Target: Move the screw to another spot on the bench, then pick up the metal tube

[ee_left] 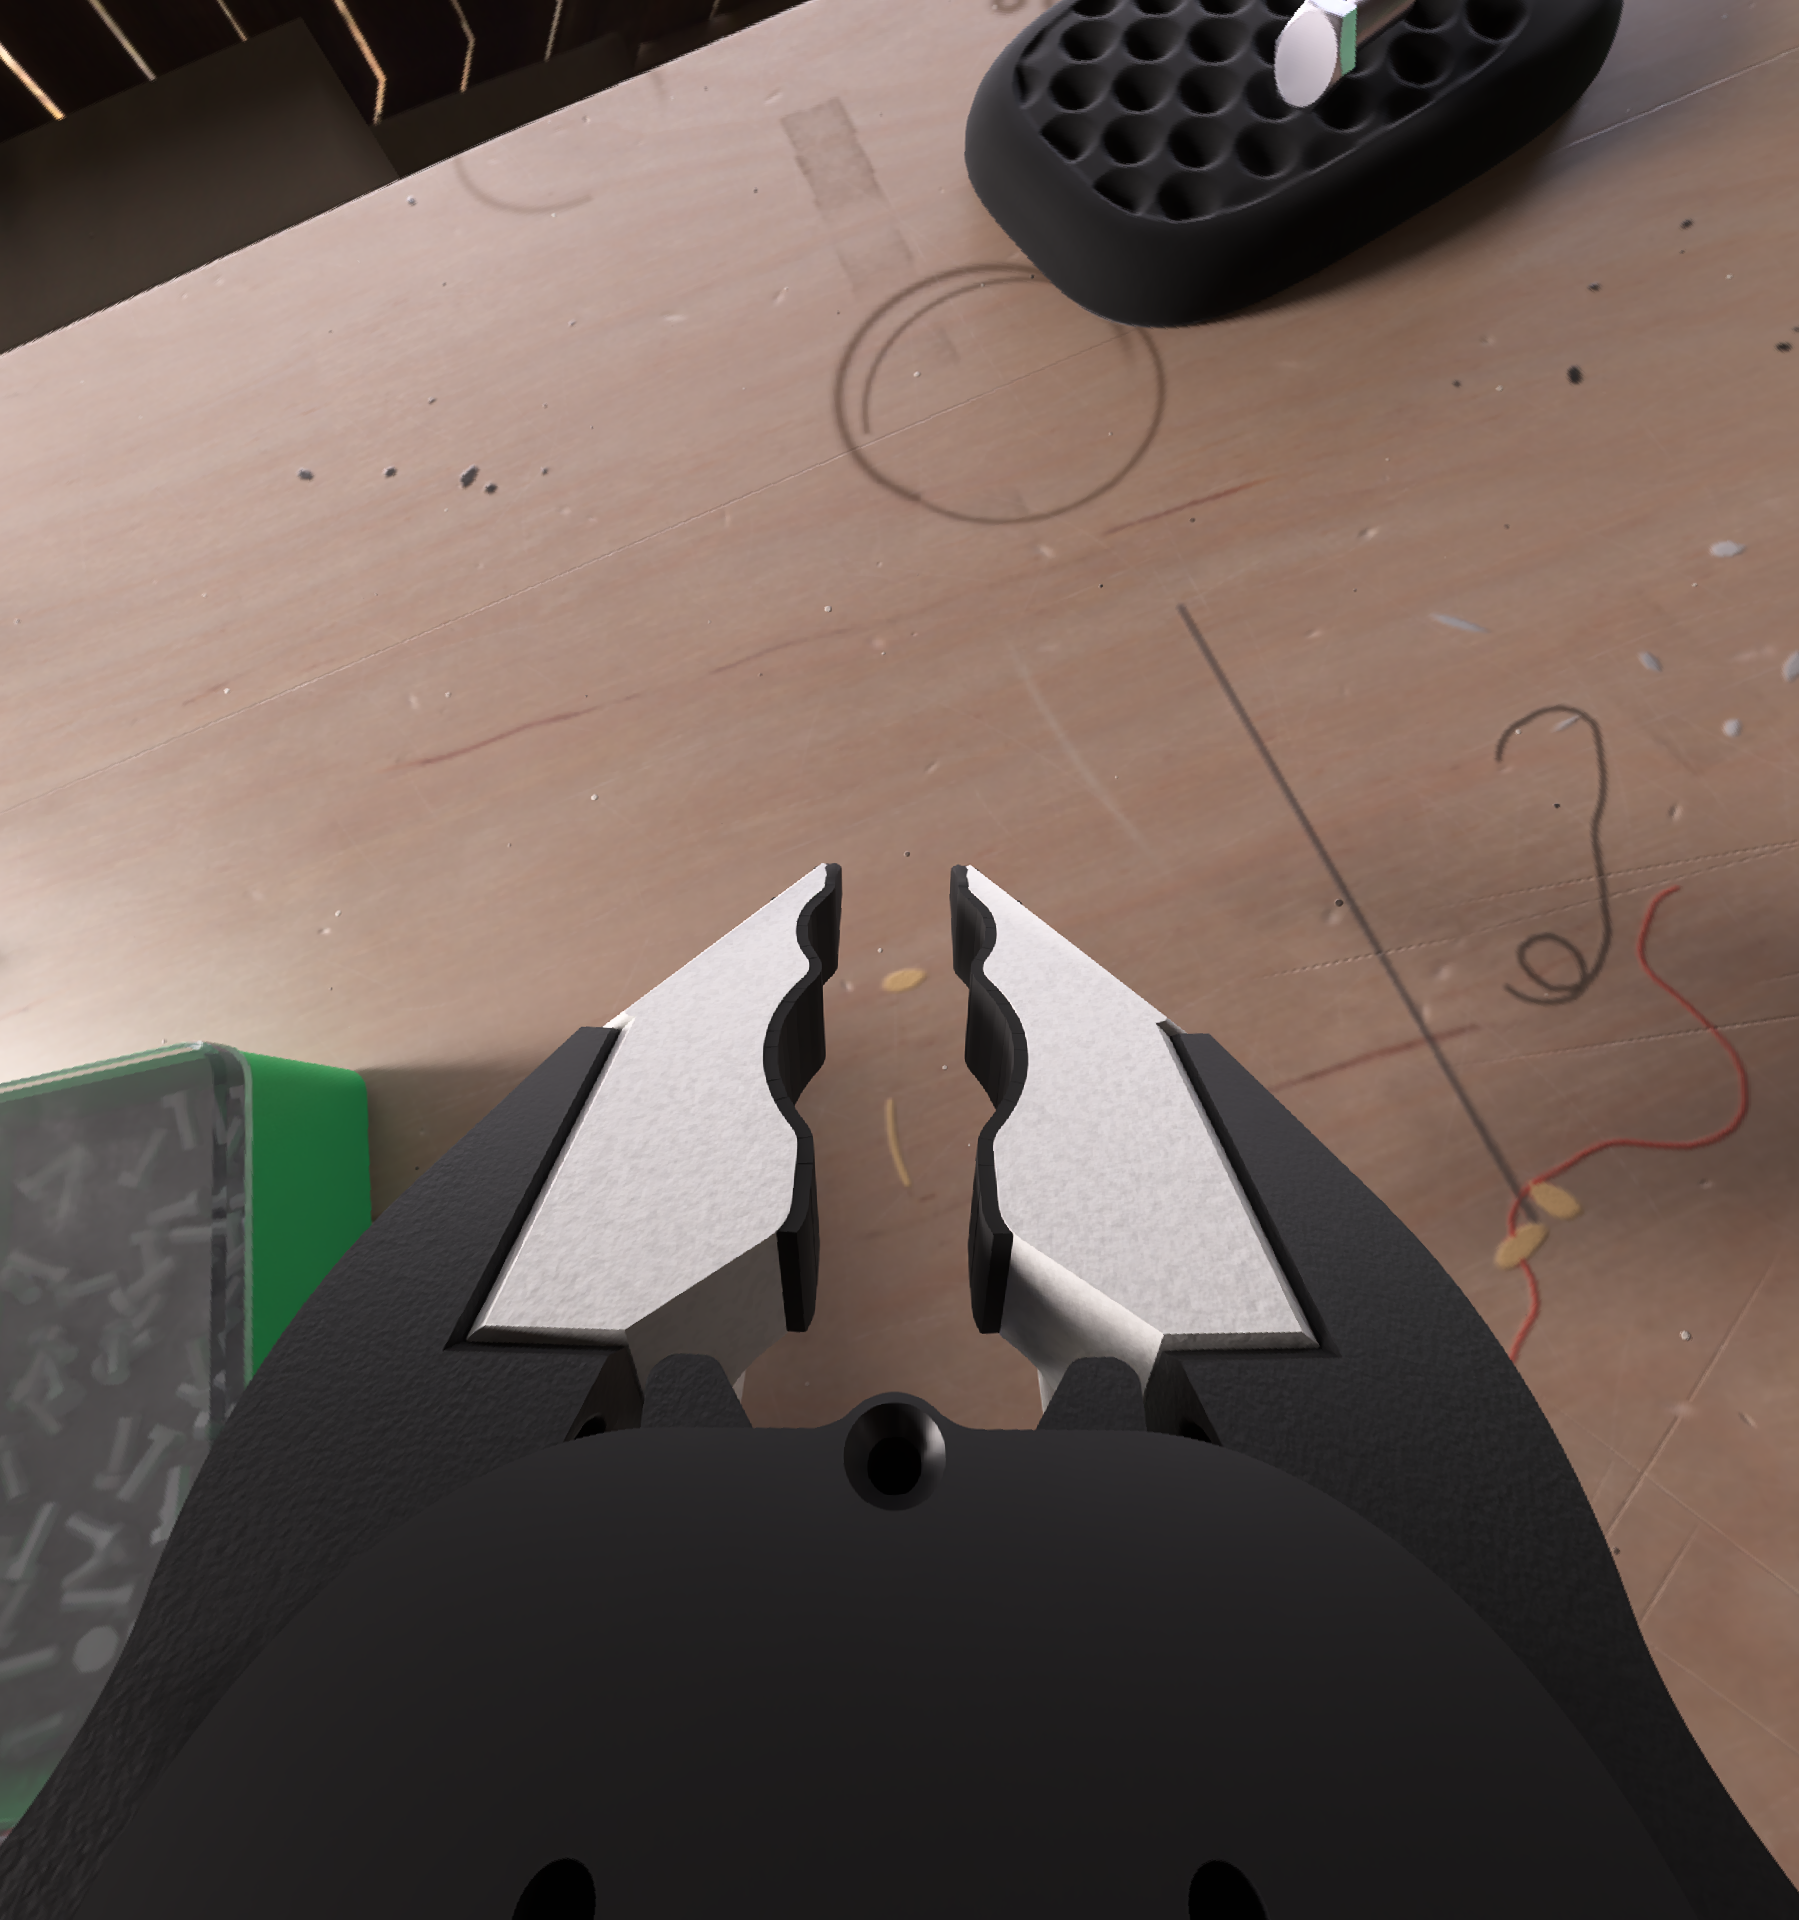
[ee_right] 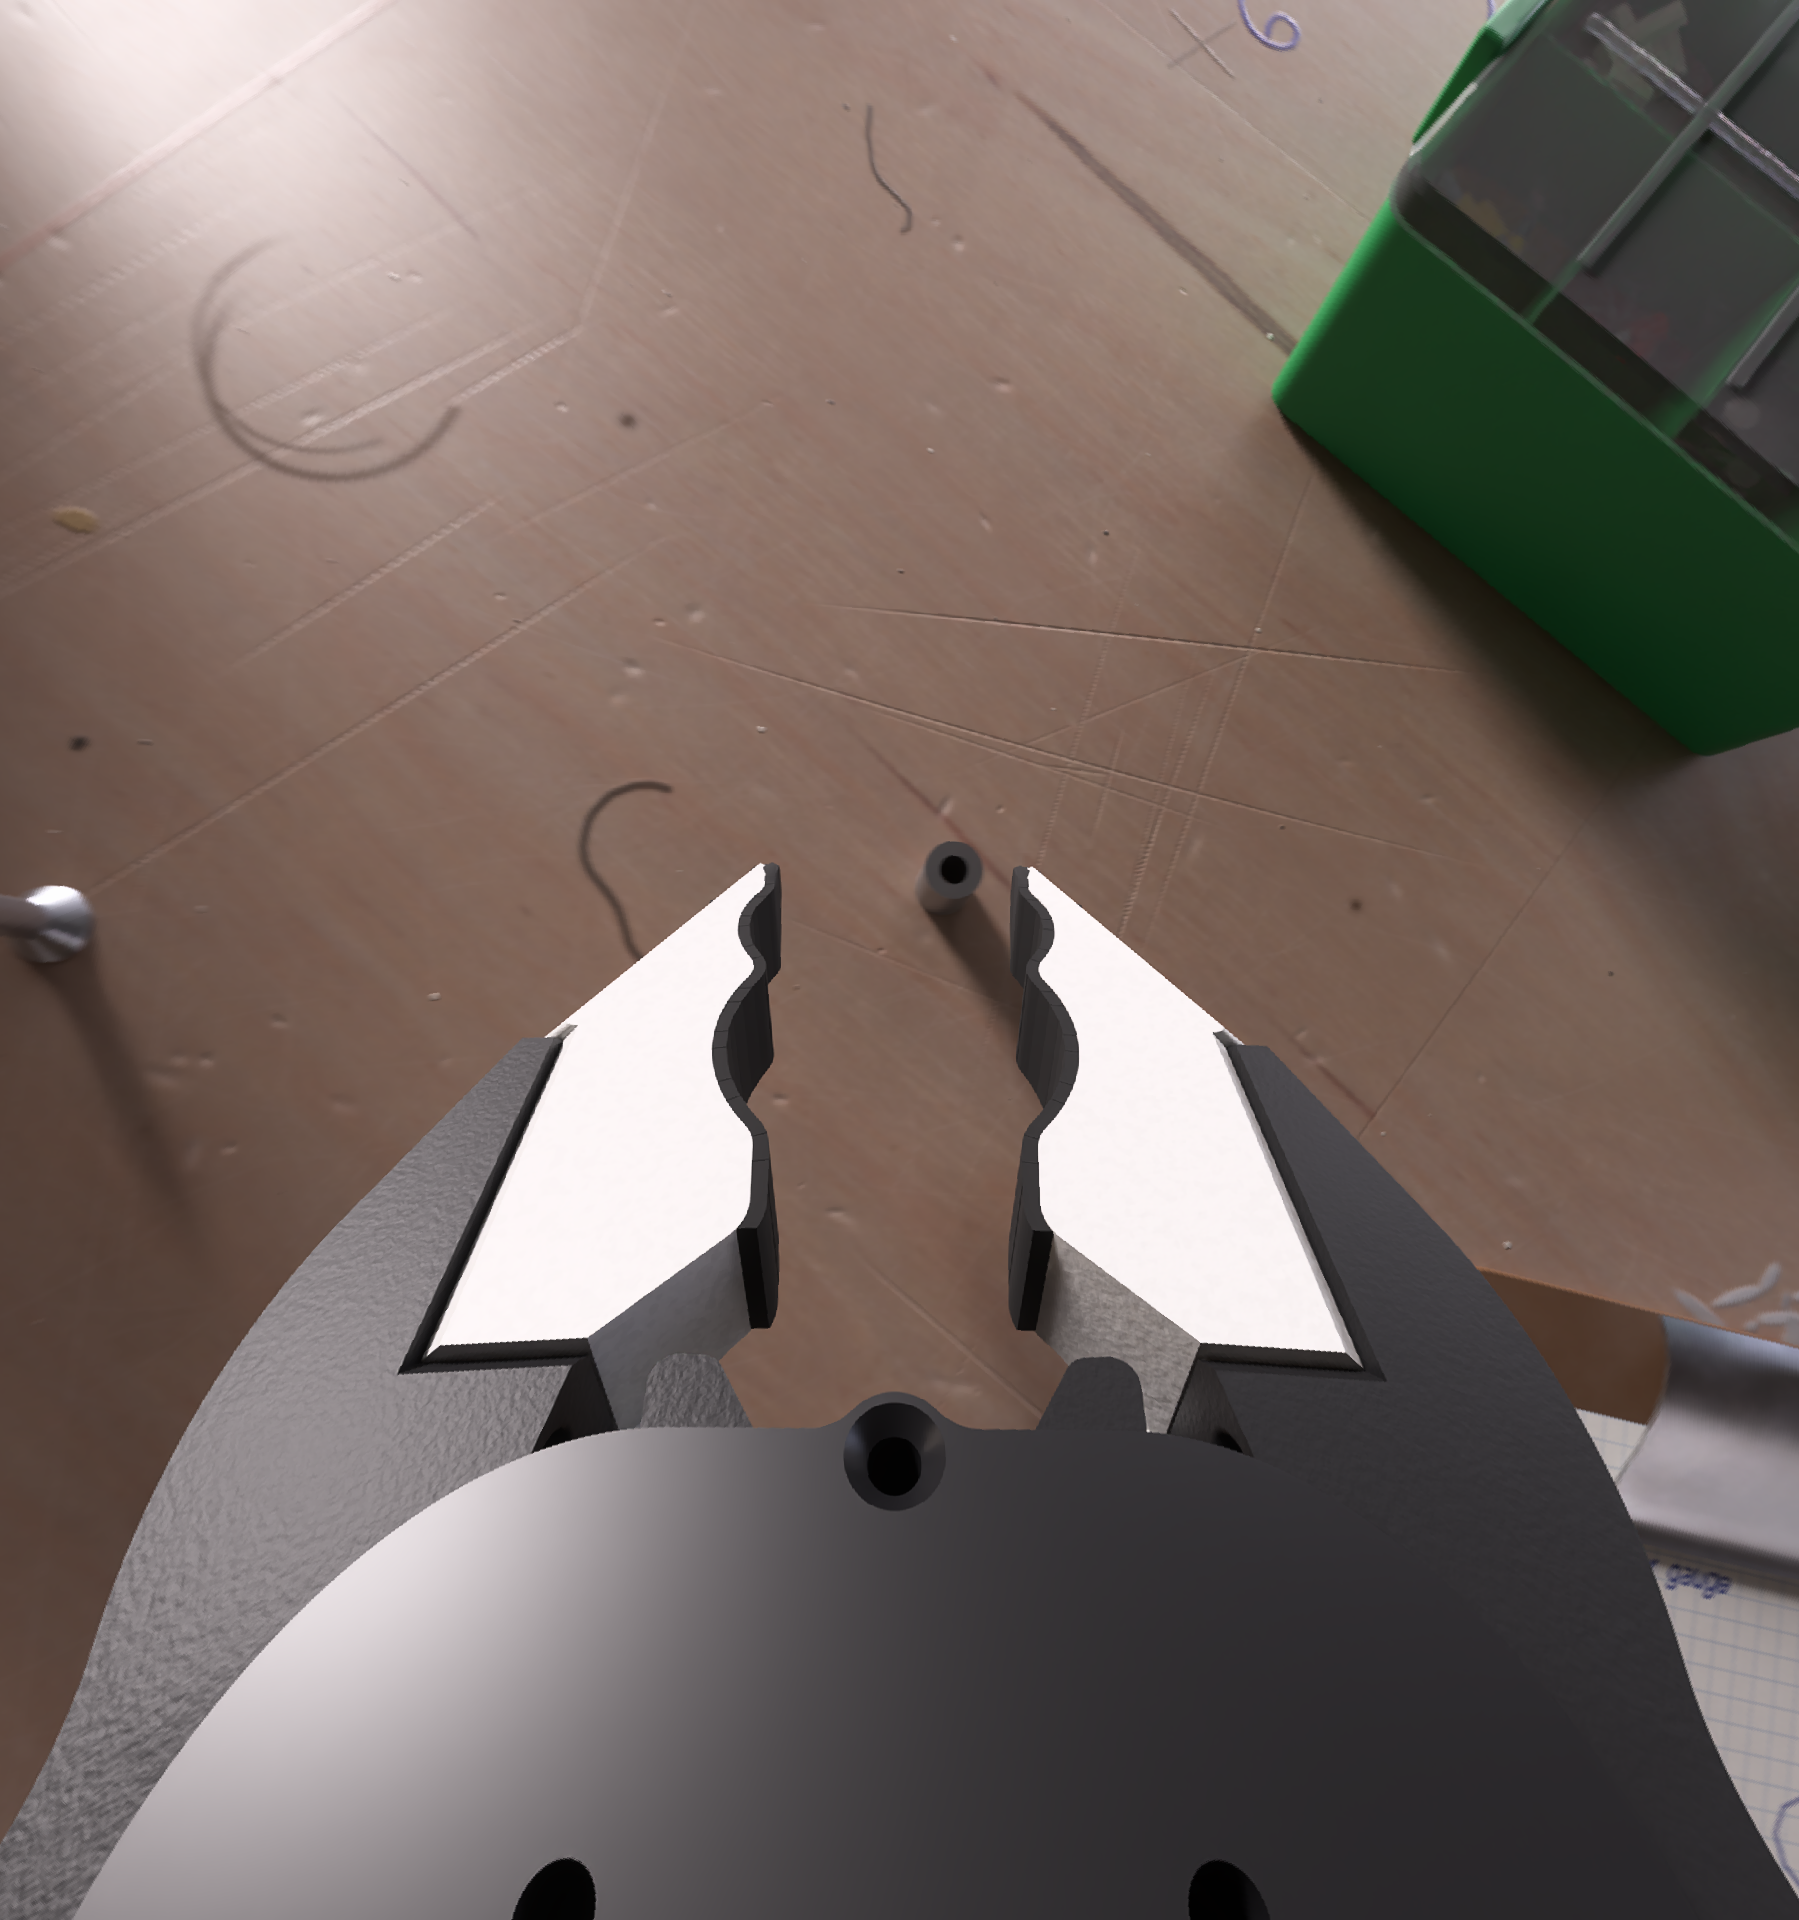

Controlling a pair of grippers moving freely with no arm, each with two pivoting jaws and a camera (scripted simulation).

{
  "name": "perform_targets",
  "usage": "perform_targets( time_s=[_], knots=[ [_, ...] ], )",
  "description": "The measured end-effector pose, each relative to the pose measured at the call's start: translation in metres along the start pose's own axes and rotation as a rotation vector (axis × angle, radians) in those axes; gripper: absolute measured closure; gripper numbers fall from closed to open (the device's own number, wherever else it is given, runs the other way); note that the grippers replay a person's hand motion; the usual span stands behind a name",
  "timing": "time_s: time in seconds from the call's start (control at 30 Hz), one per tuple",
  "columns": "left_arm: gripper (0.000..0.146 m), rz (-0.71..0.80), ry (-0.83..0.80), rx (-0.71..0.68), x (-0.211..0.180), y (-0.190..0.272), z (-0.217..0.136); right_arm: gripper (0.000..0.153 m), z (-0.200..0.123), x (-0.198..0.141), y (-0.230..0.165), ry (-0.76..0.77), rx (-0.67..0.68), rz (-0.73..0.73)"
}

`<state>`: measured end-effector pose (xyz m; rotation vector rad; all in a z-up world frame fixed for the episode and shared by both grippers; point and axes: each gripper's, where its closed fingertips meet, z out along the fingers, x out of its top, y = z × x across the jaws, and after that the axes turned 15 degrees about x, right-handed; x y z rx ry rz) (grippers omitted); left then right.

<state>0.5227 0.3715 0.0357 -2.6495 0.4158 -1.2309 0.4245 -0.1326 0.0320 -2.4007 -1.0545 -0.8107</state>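
Observation:
In the right wrist view a small grey metal tube stands upright on the wooden bench. It shows between the fingertips of my right gripper, closer to the right finger and touching neither. That gripper is open and empty. A silver screw with a domed head lies on the bench far to the left of it. In the left wrist view my left gripper hangs over bare bench, its jaws a narrow gap apart and empty.
A black honeycomb tray at the far right carries a silver bolt. A green box with a clear lid holds several small screws at the left. Another green compartment box stands far right. A metal bar lies on grid paper.

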Motion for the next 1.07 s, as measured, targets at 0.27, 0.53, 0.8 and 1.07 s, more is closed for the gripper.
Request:
perform_targets(
  time_s=[0.27, 0.53, 0.8, 1.07],
  knots=[
    [0.125, 0.003, -0.005, 0.000, -0.002, 0.000, 0.002, 0.118, 0.014, -0.005, 0.015, -0.071, 0.009, -0.027],
    [0.125, 0.004, -0.010, 0.007, -0.003, -0.002, 0.002, 0.141, 0.018, -0.010, 0.019, -0.109, 0.011, -0.042],
    [0.125, 0.012, -0.011, 0.008, -0.003, 0.000, 0.003, 0.141, 0.004, 0.011, -0.068, -0.074, 0.288, -0.161],
    [0.125, 0.030, -0.006, 0.004, -0.002, 0.005, 0.002, 0.141, 0.037, -0.022, -0.163, -0.138, 0.439, -0.312]
  ],
)
